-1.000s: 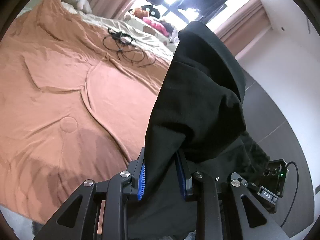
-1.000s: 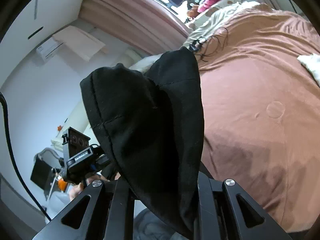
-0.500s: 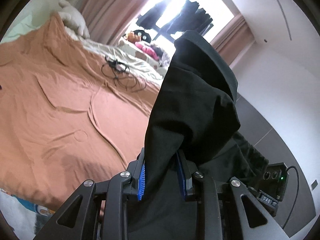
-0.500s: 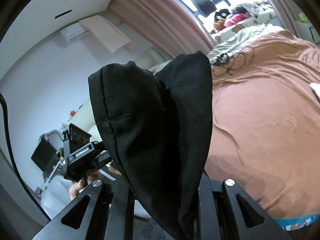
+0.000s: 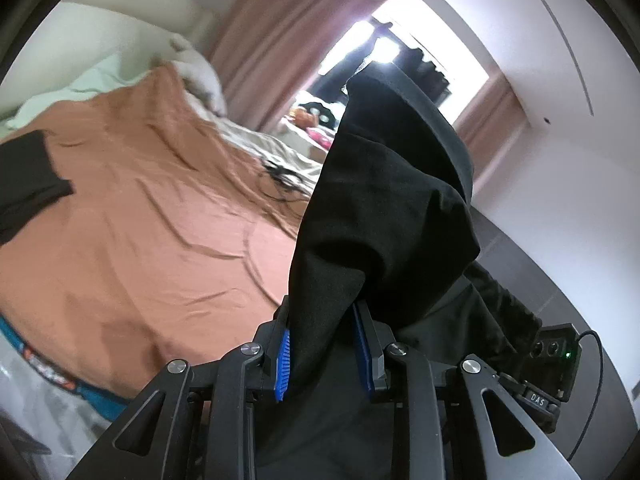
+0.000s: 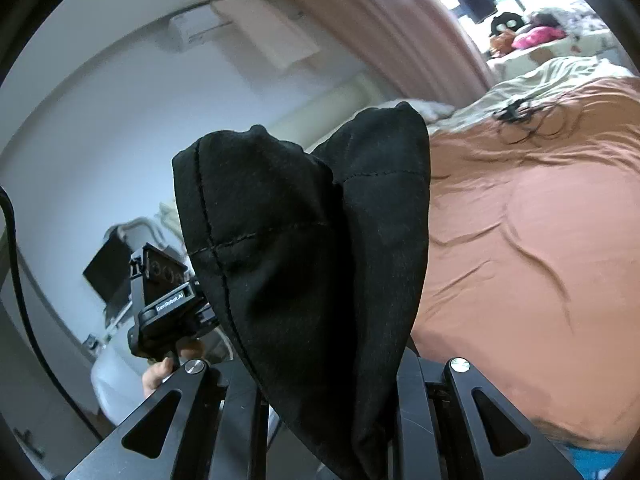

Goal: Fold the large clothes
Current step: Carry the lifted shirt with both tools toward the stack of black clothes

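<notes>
Left gripper (image 5: 323,354): clamped on a bunched fold of the black garment (image 5: 384,216), which fills the gap between the blue finger pads (image 5: 283,364).
Right gripper (image 6: 332,396): closed on another part of the same cloth; the fabric hides both fingertips.
Black garment: held up in the air above the near edge of the bed, rising past both grippers and drooping over; a stitched hem (image 6: 224,240) runs down its left side in the right wrist view.
Containers: none can be made out.
Bed: an orange-brown sheet (image 5: 152,216), wrinkled, with wide bare cloth in front of the grippers.
On the sheet: a tangle of black cable (image 6: 524,118) at the far side; a second dark cloth (image 5: 28,180) at the left edge of the left wrist view.
Beyond the bed: pink curtains (image 5: 280,36) and a bright window (image 5: 416,36) with dark clothes hanging in it.
Blocking the views: the garment covers the middle of each.
</notes>
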`<state>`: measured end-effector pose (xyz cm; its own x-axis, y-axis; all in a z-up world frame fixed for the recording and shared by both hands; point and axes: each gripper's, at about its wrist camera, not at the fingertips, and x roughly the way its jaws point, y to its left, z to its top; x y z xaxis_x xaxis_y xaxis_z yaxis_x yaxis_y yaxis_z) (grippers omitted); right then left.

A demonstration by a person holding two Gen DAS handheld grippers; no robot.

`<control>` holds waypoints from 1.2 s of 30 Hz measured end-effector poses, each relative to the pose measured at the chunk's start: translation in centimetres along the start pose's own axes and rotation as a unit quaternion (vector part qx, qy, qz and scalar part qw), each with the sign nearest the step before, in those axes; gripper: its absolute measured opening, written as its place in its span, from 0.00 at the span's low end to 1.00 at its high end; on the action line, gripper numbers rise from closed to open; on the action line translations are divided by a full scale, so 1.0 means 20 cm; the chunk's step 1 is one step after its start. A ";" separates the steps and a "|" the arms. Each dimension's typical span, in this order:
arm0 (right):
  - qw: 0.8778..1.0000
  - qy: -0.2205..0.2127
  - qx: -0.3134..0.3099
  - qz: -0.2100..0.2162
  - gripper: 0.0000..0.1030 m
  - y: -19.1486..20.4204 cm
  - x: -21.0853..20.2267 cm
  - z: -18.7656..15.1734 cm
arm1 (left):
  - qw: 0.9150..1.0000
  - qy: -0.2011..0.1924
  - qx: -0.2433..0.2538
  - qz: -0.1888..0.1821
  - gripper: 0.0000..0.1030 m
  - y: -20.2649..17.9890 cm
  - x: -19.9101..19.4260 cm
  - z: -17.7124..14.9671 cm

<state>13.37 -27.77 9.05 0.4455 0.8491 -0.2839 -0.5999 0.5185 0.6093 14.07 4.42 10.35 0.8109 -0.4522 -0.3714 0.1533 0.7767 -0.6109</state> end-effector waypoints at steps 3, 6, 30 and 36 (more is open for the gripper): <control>1.000 0.013 -0.006 0.020 0.16 0.05 0.13 -0.03 | 1.000 -0.006 -0.014 0.016 0.27 0.14 -0.07 0.01; 0.999 0.019 -0.007 0.040 0.16 0.07 0.22 -0.03 | 0.999 -0.014 -0.028 0.023 0.27 0.23 -0.14 0.01; 0.985 0.116 -0.068 0.112 0.16 0.45 1.07 -0.03 | 0.992 -0.086 -0.045 0.081 0.27 0.84 -0.59 0.36; 0.978 0.138 -0.075 0.135 0.16 0.50 1.31 0.00 | 0.989 -0.094 -0.040 0.102 0.27 0.99 -0.64 0.50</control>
<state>19.10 -0.38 7.70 0.0744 0.9414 -0.3289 -0.7708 0.2636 0.5800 12.37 29.98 9.93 0.9124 -0.1939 -0.3604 -0.0640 0.8023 -0.5935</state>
